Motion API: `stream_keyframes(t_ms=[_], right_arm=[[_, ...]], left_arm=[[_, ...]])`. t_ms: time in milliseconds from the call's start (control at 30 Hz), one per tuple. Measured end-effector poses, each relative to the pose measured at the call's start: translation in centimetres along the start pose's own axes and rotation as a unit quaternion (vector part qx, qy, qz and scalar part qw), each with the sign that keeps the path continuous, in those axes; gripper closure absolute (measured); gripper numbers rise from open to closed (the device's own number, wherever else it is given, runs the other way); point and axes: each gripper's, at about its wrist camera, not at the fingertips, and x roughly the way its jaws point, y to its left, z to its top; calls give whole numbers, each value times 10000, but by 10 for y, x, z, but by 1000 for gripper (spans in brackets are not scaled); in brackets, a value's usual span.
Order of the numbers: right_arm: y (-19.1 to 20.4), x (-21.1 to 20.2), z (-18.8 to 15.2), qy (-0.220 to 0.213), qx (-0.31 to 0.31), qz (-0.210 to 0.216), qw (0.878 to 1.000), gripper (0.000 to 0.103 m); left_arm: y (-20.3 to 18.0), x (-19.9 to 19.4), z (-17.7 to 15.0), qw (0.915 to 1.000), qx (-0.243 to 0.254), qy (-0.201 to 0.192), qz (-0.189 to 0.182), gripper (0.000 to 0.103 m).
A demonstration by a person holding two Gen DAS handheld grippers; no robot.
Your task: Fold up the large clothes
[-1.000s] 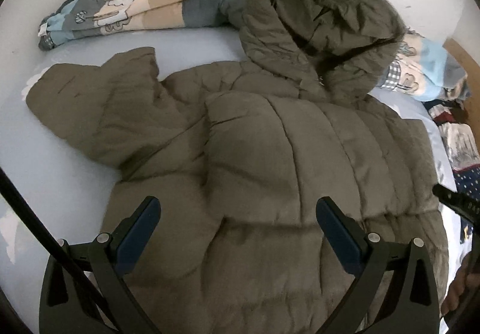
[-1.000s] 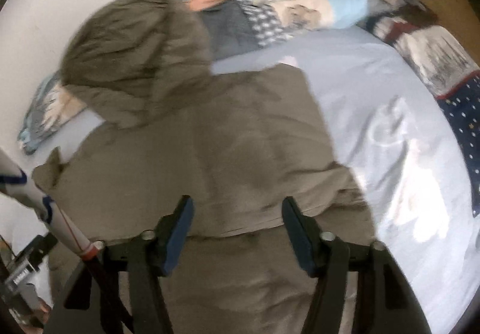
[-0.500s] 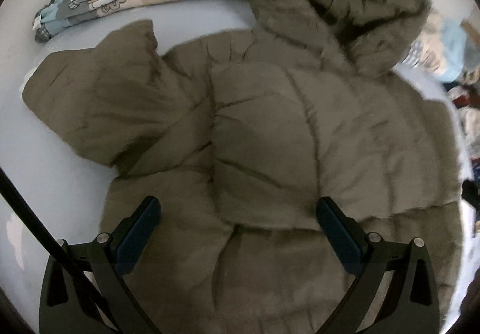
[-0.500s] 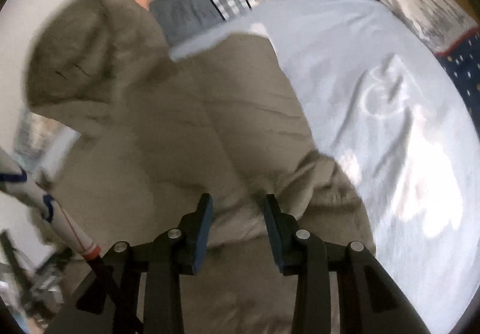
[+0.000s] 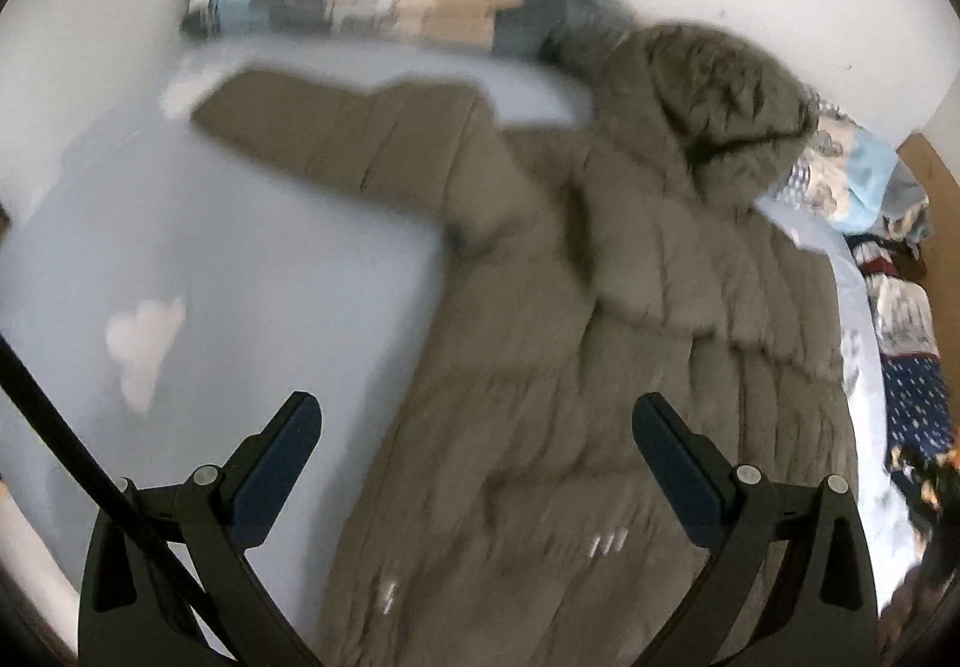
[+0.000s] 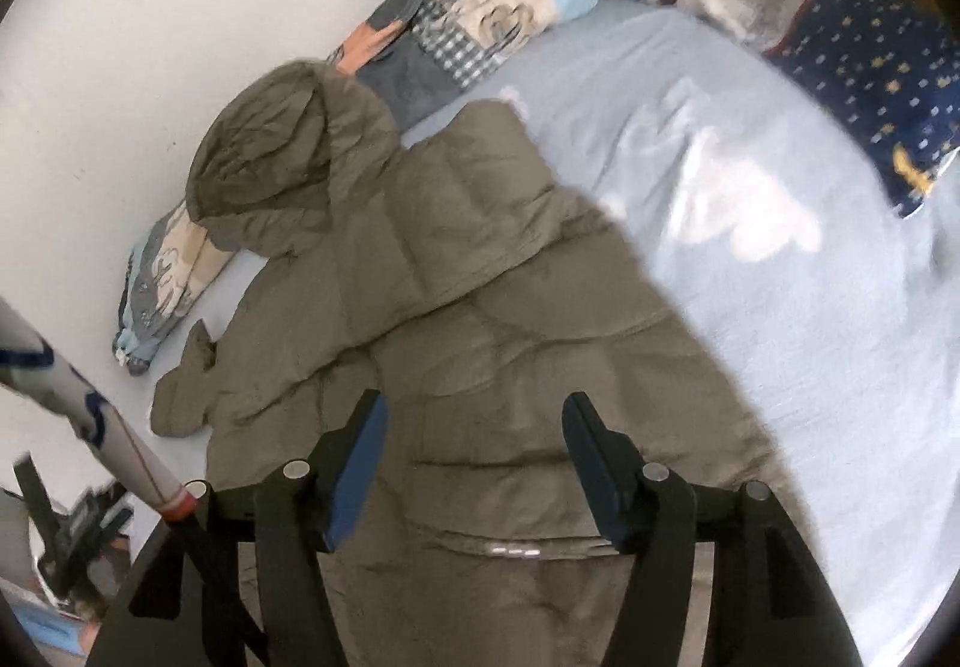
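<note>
A soft, bulky jacket (image 6: 480,307) is spread on the bed (image 6: 780,259); both tongs (image 5: 477,427) (image 6: 474,427) are held spread, empty. The sleeve cuff (image 5: 252,121) is judged the best hold.

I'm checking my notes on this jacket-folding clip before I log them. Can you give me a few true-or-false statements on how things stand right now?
1. The olive puffer jacket lies on a light blue bed sheet. True.
2. The right gripper is clamped shut on the jacket. False: its jaws stand apart, with nothing between them.
3. The left sleeve is folded across the jacket's chest. False: it stretches out sideways over the sheet.
4. The jacket's hood lies near the white wall. True.
5. The left gripper is open. True.
</note>
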Motion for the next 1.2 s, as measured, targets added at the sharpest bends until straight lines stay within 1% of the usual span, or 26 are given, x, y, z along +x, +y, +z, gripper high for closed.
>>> stream_keyframes(t_ms=[33,67,133,167,200,267,300,367,433,467,533,567,600,633,667,700,733,767,833,933,967,1000,1067,1200], right_arm=[[-12,-6,3,-23,37,-27,10000,37],[-27,-8,5,28,83,-43,10000,32],[-54,-6,5,242,87,-102,9996,29],[-77,-4,0,353,96,-340,9988,29],[-94,0,-5,458,159,-549,9973,29],[-127,5,-18,722,317,-687,9945,29],[-139,5,-25,801,388,-621,9941,29],[-156,5,-38,1023,574,-212,9929,29],[-163,2,-50,1133,721,280,9905,29],[-164,2,-56,1177,738,450,9893,29],[-163,4,-70,1373,695,715,9855,29],[-160,6,-78,1503,647,810,9832,32],[-157,7,-85,1568,597,855,9821,39],[-154,7,-89,1562,513,857,9827,57],[-149,4,-94,1512,407,809,9843,72],[-143,-2,-97,1390,268,685,9876,77],[-139,-7,-99,1301,175,609,9895,79],[-134,-11,-100,1210,58,493,9914,81],[-118,-21,-109,1083,-303,96,9936,82],[-111,-31,-119,1017,-585,-242,9928,83],[-108,-36,-124,1029,-654,-319,9920,83],[-109,-39,-126,1057,-690,-369,9913,83],[-112,-46,-131,1090,-665,-429,9909,83],[-118,-54,-133,1114,-558,-552,9907,82]], left_arm=[[11,5,-9,9999,-19,148,-18,0],[20,7,-17,9998,-30,219,0,0],[45,20,-27,9991,-178,354,177,0],[56,26,-29,9984,-254,475,161,0],[63,33,-29,9974,-310,644,6,0],[77,40,-33,9945,-465,878,-325,0],[82,43,-35,9928,-585,973,-376,0],[96,45,-47,9876,-867,1128,-662,0],[104,48,-61,9817,-1005,1312,-941,0],[107,51,-69,9784,-1043,1441,-1051,0],[109,49,-84,9749,-1055,1519,-1241,0],[109,47,-88,9746,-994,1506,-1330,0],[104,41,-92,9766,-825,1433,-1373,1],[101,38,-95,9782,-698,1368,-1397,10],[96,36,-99,9787,-548,1366,-1434,35],[92,34,-104,9799,-425,1372,-1386,50],[86,34,-107,9824,-298,1352,-1257,56],[79,33,-111,9858,-145,1269,-1088,58],[69,29,-117,9892,51,1171,-884,62],[68,16,-133,9900,-4,1147,-816,65],[70,12,-142,9897,-71,1181,-806,65],[77,8,-143,9894,-119,1211,-795,65],[79,2,-154,9893,-122,1238,-758,65],[84,-5,-152,9905,-36,1177,-710,65]])
